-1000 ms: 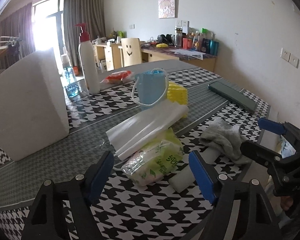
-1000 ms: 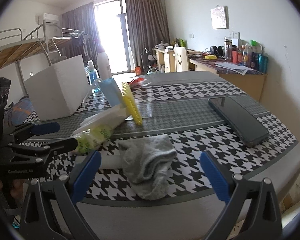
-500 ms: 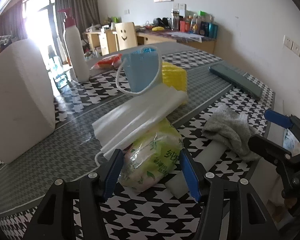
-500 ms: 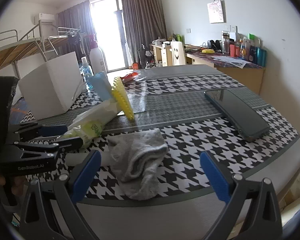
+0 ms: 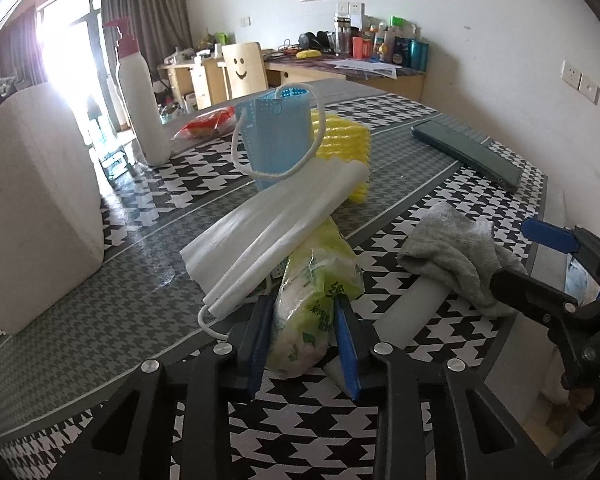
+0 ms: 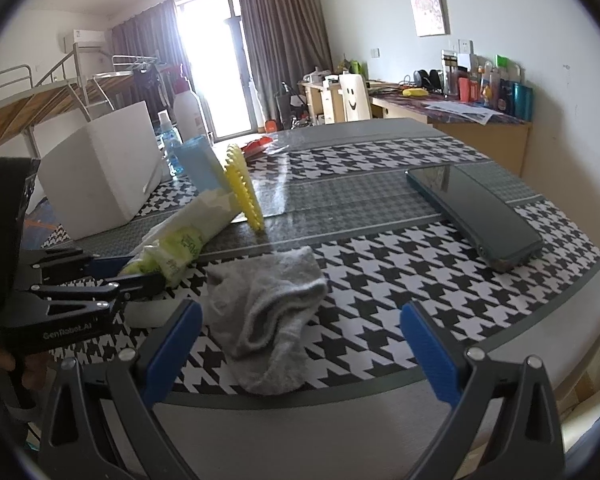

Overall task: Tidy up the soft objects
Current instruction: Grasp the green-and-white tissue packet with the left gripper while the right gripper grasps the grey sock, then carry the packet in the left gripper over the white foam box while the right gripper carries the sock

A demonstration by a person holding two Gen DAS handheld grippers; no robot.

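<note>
My left gripper is shut on a green-and-white tissue pack at the table's near edge. A white face mask lies across the pack's far end. A grey sock lies crumpled to the right, partly over a white foam block. In the right wrist view the sock lies between the wide-open fingers of my right gripper, which is empty. The left gripper shows there at the left, on the tissue pack.
A blue mesh bag and a yellow ridged sponge stand behind the mask. A white box is at the left, a pump bottle behind it. A dark phone lies at the right on the houndstooth table.
My left gripper moved forward around the tissue pack and closed on it. The right gripper stayed open and shifted slightly toward the sock.
</note>
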